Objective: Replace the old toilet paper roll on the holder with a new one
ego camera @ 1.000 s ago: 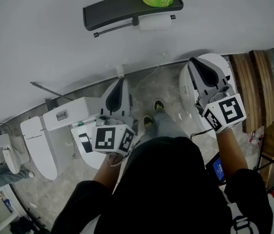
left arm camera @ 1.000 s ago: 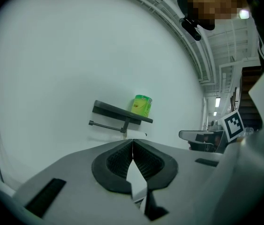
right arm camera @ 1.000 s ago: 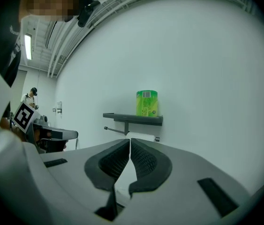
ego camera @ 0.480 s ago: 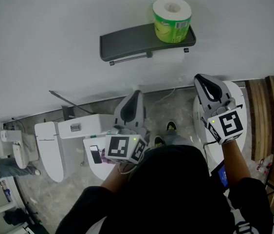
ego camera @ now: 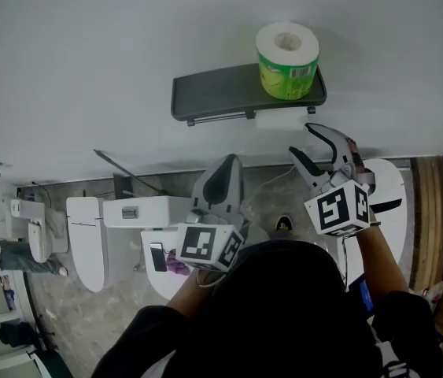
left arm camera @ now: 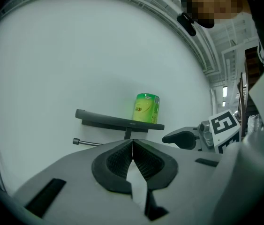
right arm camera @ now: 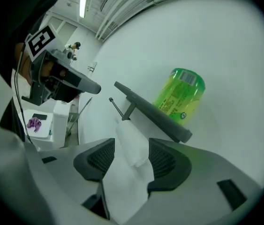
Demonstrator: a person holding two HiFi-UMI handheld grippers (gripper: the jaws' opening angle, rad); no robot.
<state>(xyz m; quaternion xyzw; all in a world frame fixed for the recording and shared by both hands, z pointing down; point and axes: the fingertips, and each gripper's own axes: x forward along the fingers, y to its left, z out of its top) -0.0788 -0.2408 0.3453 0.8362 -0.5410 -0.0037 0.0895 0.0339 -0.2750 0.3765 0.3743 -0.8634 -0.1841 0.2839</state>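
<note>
Closing too early is what I am worrying about most. My right gripper (ego camera: 300, 138) is pointing at the old roll (ego camera: 278, 120) from the side. If the 2 pads are catching only the loose outer sheet, the paper is likely going to tear or unspool instead of the roll sliding off its bar, which is hiding inside it.

The old roll is hanging directly under the right end of the holder's dark shelf (ego camera: 221, 94), so lifting while gripping risks knocking the shelf from below. That is mattering because the new roll (ego camera: 288, 61), in its green wrapper, is standing upright on that same right end, close to the edge. 1 bump could be sending it over the edge to the floor (ego camera: 79, 313).

I am also not seeing which end of the hidden bar is free. Pulling the wrong way would be jamming the old roll against the bracket (right arm camera: 130, 110).

My right jaws have just been opening and are now standing about half apart, released and gripping nothing. In the right gripper view the old roll is showing in the gap between the pads, but neither pad is pressing on it. Whether 1 of them is brushing the paper I cannot tell.

My left gripper (ego camera: 227, 168) is staying out of this. Its jaws are clenched, pads meeting with nothing between them. It is pointing toward the wall below the shelf's left half, well apart from both rolls.
</note>
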